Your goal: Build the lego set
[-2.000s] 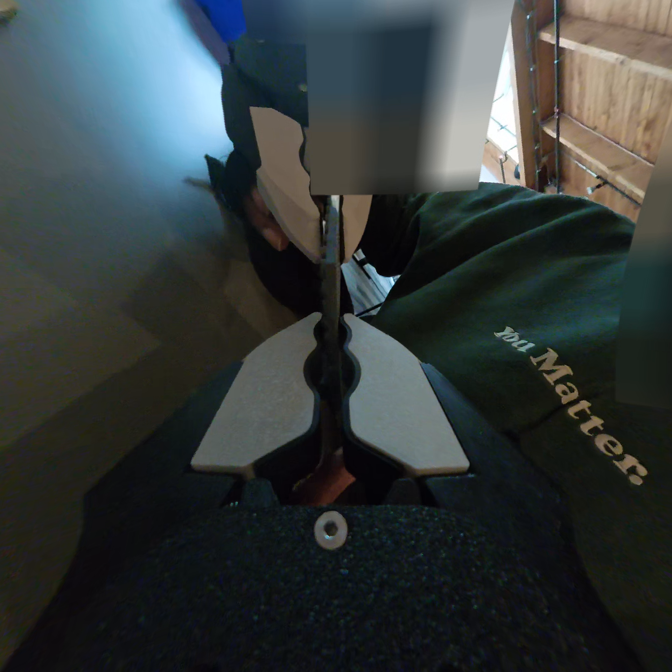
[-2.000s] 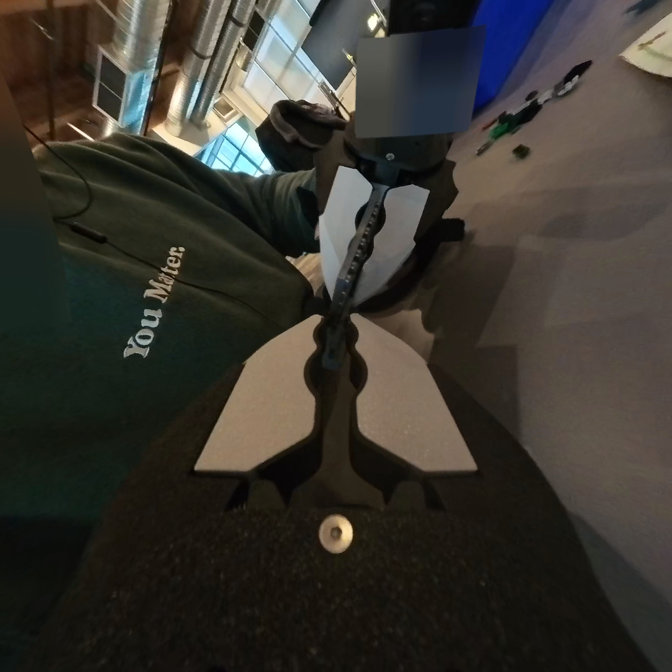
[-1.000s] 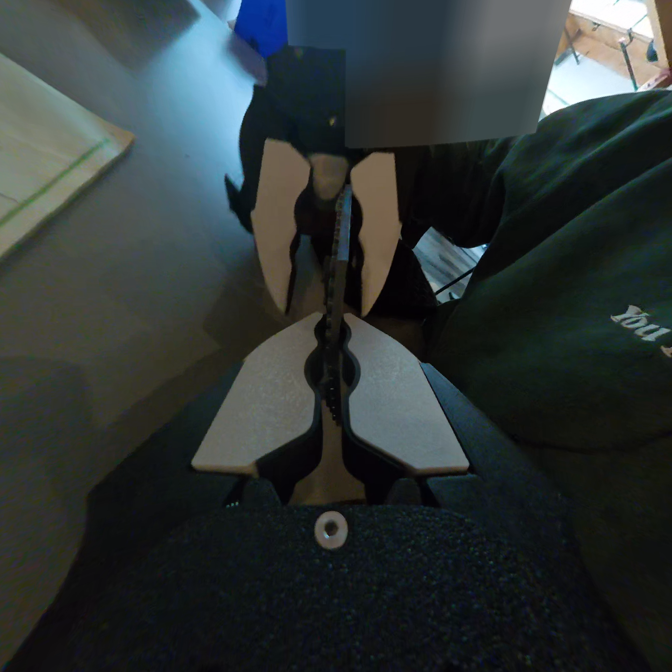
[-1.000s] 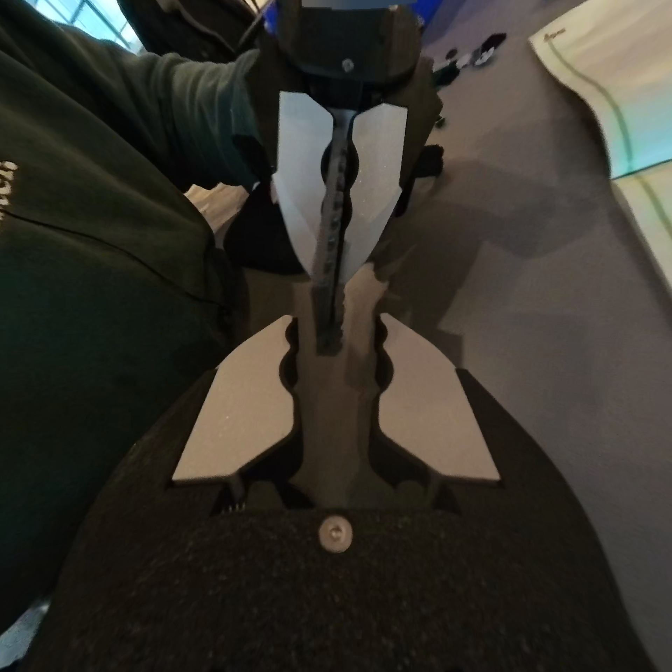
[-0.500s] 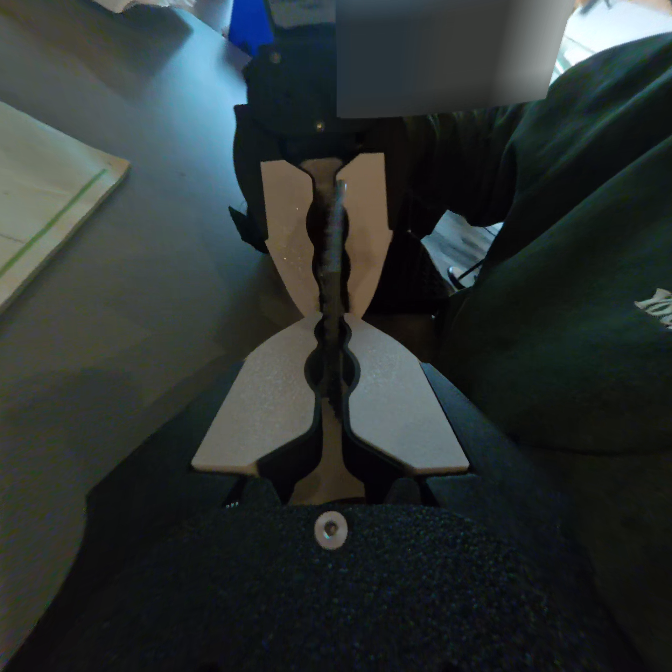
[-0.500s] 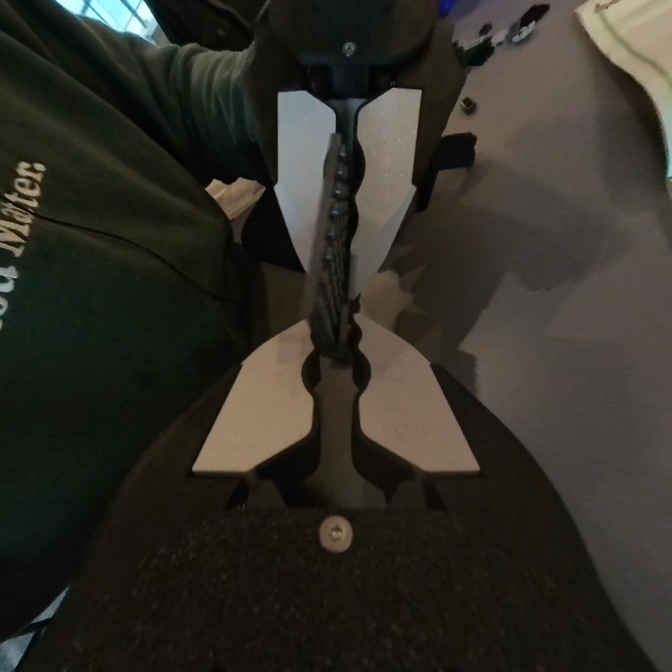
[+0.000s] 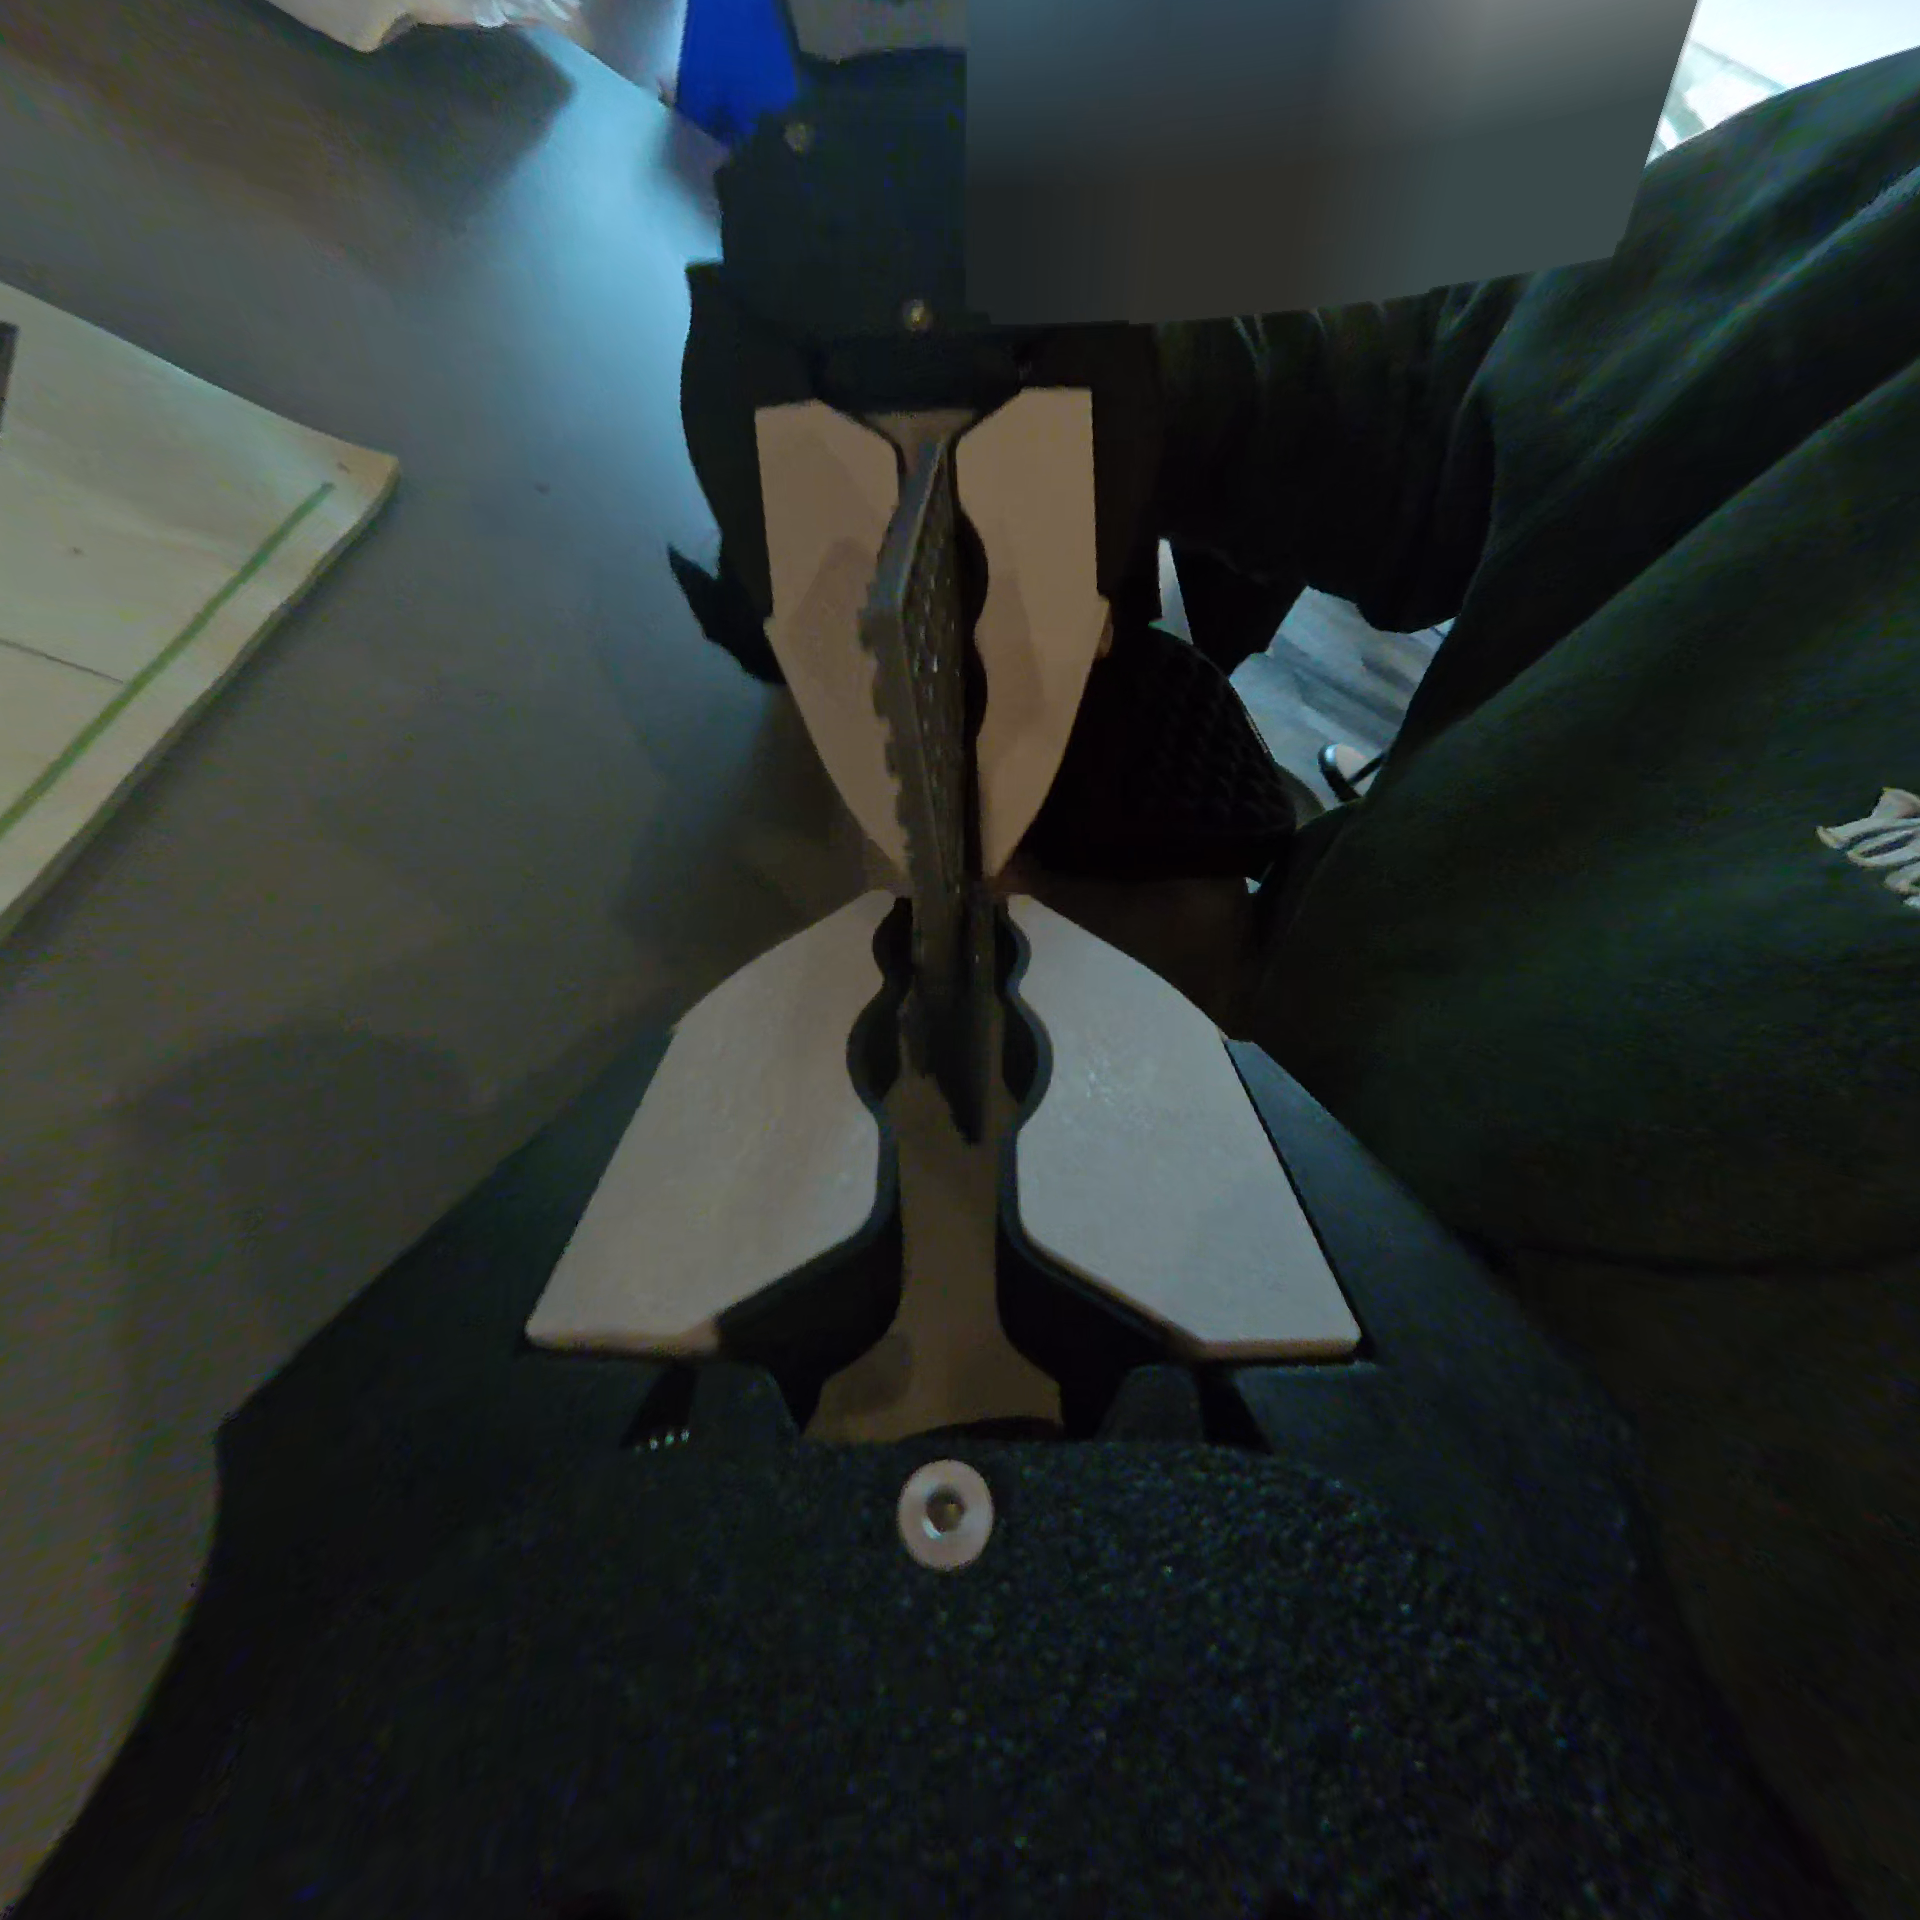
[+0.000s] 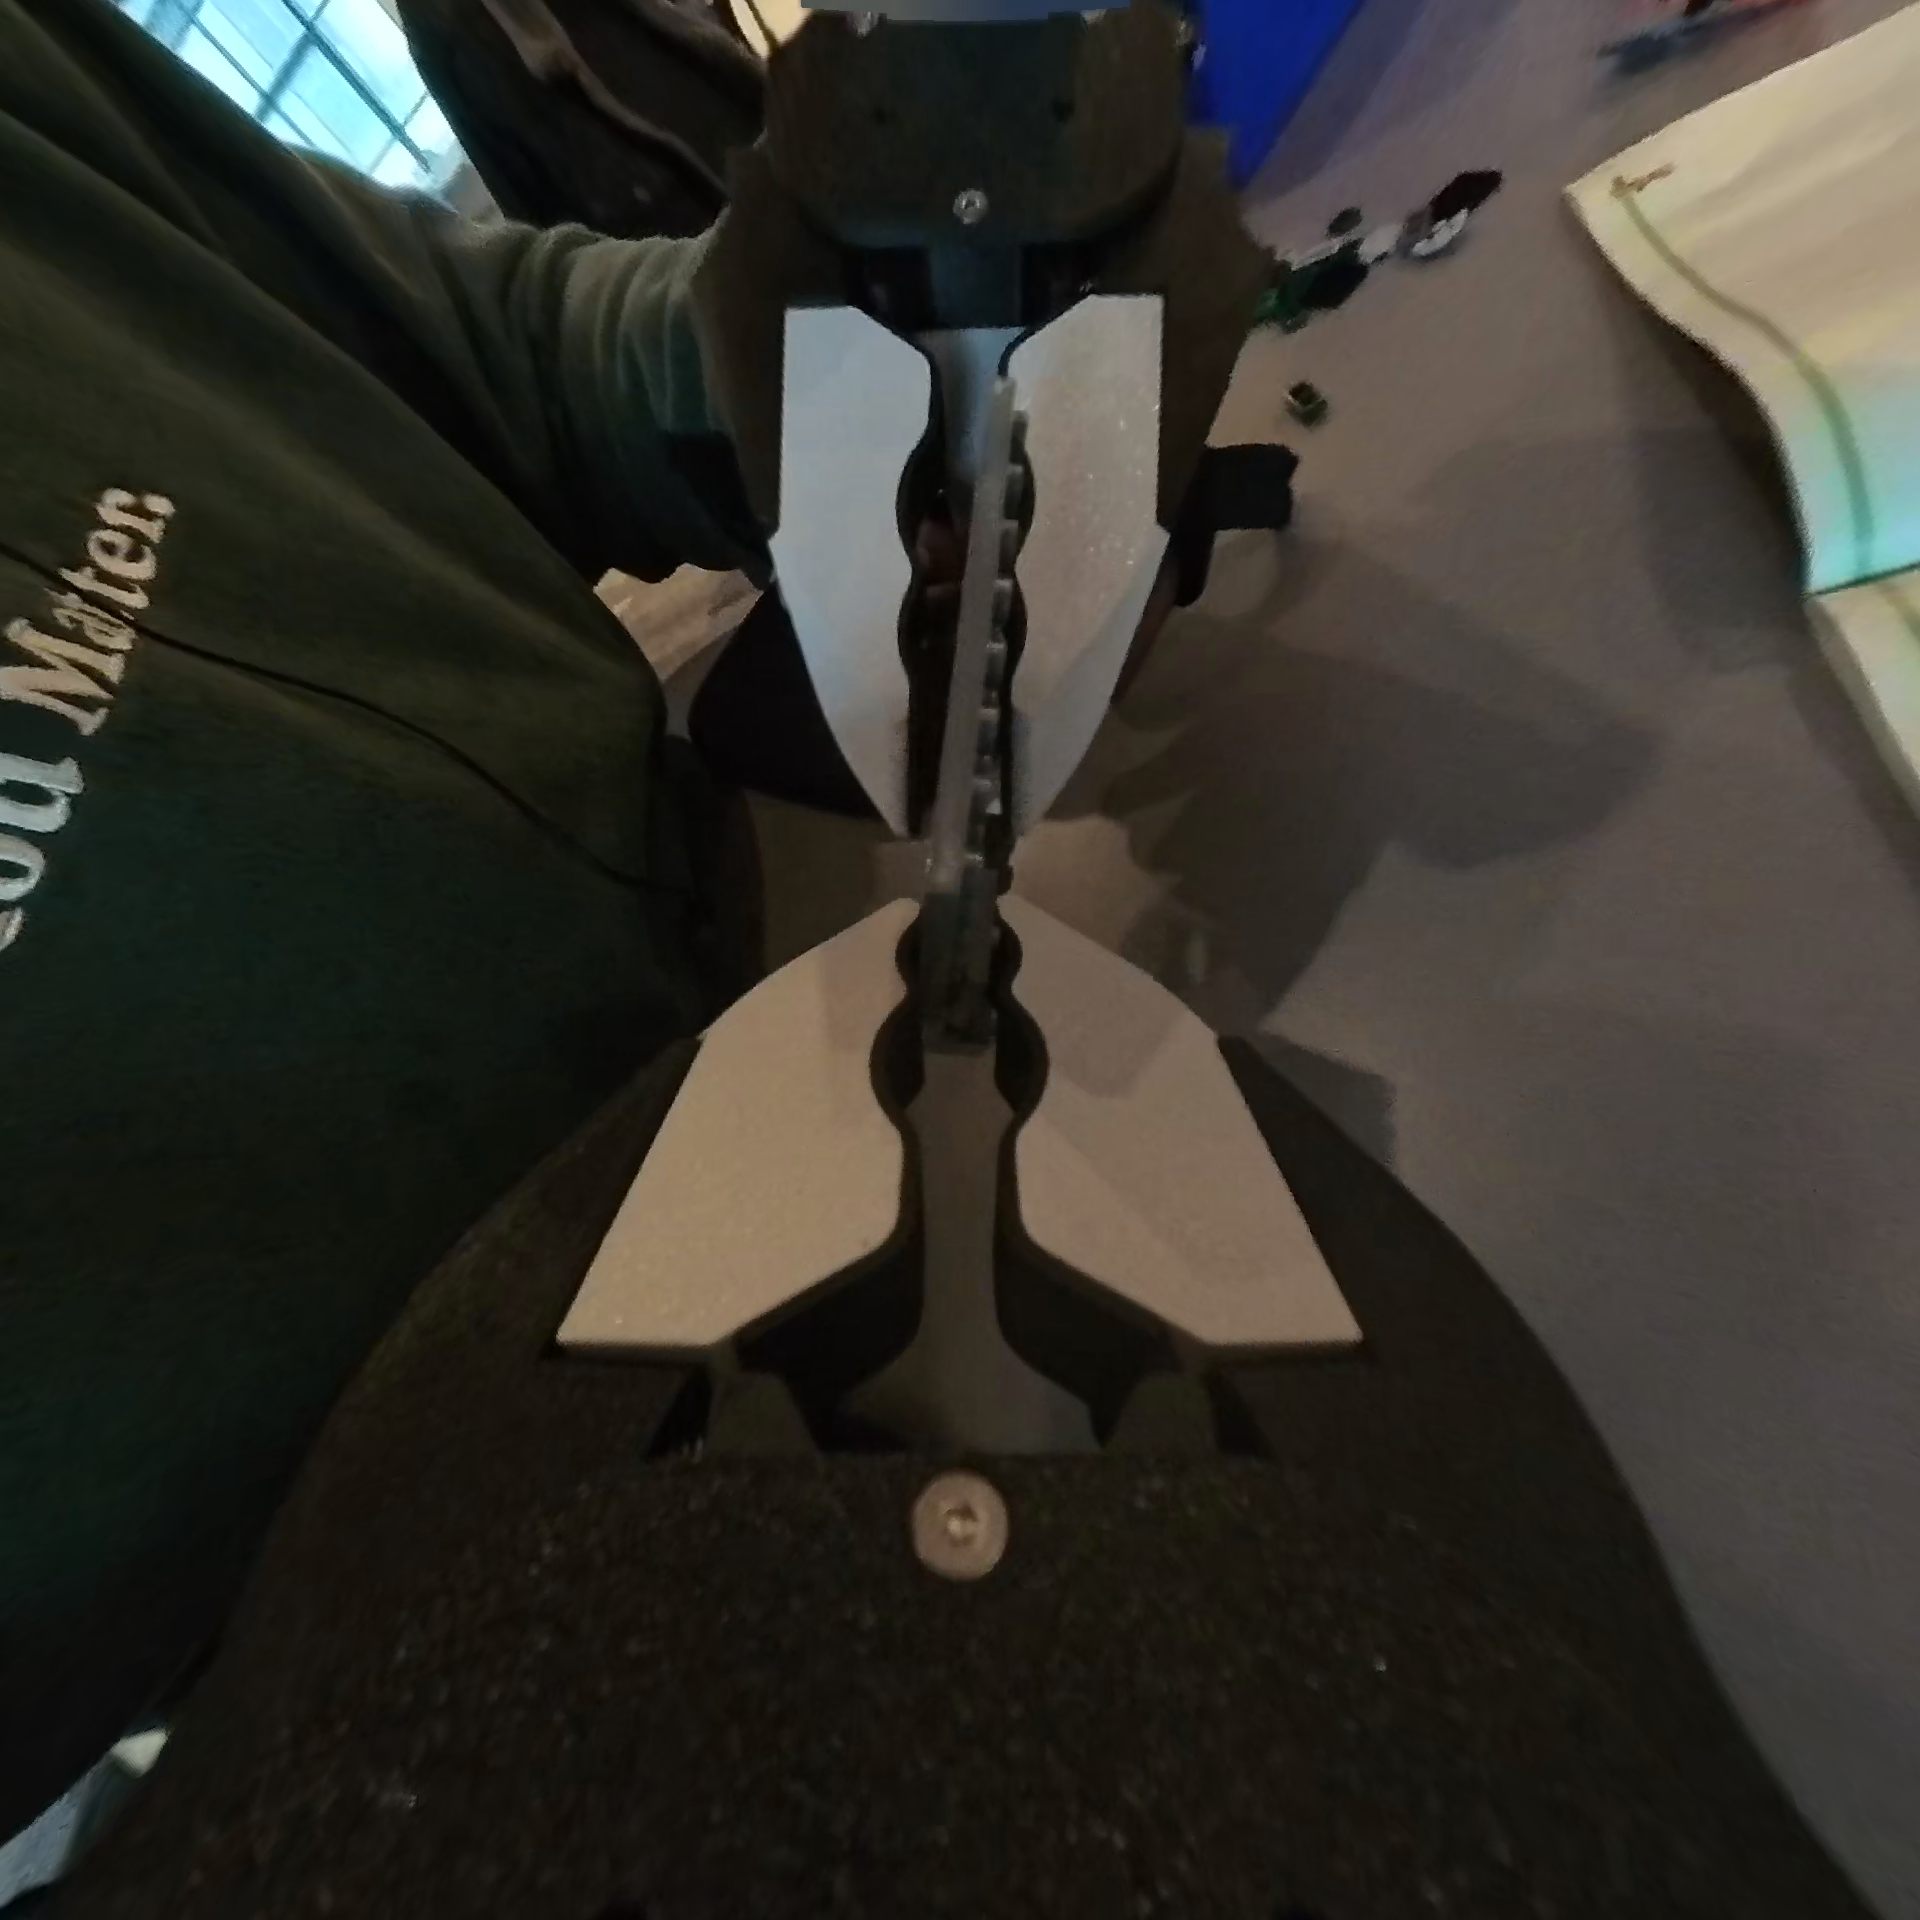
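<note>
At the left edge of the left wrist view, note the paper sheet (image 7: 156, 582) with a green line lying on the grey bench (image 7: 436, 883); two seconds ago the view tilted away from the bench, so both grippers have since swung down and levelled over it. One second ago the right gripper stood open around the plate; it has now closed, so you again have a two-ended hold, which suggests the regrip is complete. At centre, the left gripper (image 7: 951, 940) has its jaws closed on the near end of the grey studded plate (image 7: 925, 665), and the right gripper (image 8: 961, 935) has its jaws closed on the opposite end. The plate is thin, long, held on edge above the bench, studs along one face. At right, your dark green sleeve (image 7: 1610, 831) fills the frame. Loose small pieces (image 8: 1351, 260) lie far back on the bench.
</note>
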The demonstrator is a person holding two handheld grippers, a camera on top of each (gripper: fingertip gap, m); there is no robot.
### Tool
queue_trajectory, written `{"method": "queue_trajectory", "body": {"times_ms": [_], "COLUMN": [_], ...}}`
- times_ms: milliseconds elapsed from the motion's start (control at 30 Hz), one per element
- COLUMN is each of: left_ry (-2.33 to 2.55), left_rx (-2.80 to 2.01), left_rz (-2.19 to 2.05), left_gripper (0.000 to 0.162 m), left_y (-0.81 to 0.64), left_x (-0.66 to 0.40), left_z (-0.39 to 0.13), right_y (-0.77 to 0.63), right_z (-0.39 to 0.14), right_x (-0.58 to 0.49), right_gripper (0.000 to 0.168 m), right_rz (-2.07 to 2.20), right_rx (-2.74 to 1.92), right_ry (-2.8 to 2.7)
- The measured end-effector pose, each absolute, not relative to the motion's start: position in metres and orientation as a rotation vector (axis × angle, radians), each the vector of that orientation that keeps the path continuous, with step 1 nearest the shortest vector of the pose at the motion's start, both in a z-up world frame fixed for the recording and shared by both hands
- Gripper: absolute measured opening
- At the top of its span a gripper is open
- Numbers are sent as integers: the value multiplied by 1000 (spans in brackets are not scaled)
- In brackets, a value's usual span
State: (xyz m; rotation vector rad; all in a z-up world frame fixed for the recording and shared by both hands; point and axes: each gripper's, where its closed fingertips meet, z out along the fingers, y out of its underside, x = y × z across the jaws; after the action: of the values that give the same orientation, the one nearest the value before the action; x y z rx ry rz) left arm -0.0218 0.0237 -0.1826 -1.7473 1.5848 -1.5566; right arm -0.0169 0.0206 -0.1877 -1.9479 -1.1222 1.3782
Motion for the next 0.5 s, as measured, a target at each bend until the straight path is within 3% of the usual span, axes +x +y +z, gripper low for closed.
{"method": "queue_trajectory", "body": {"times_ms": [133,500], "left_ry": [1545,1477], "left_rx": [-1748,-1748], "left_rz": [-1548,-1584], "left_gripper": [8,8], "left_y": [26,27], "left_x": [-23,-19], "left_z": [-181,-175], "right_y": [23,24], "right_z": [-182,-181], "right_x": [-14,-14], "right_gripper": [8,9], "right_rz": [1384,1352], "right_rx": [-1945,-1971], "right_ry": [-1120,-1107]}}
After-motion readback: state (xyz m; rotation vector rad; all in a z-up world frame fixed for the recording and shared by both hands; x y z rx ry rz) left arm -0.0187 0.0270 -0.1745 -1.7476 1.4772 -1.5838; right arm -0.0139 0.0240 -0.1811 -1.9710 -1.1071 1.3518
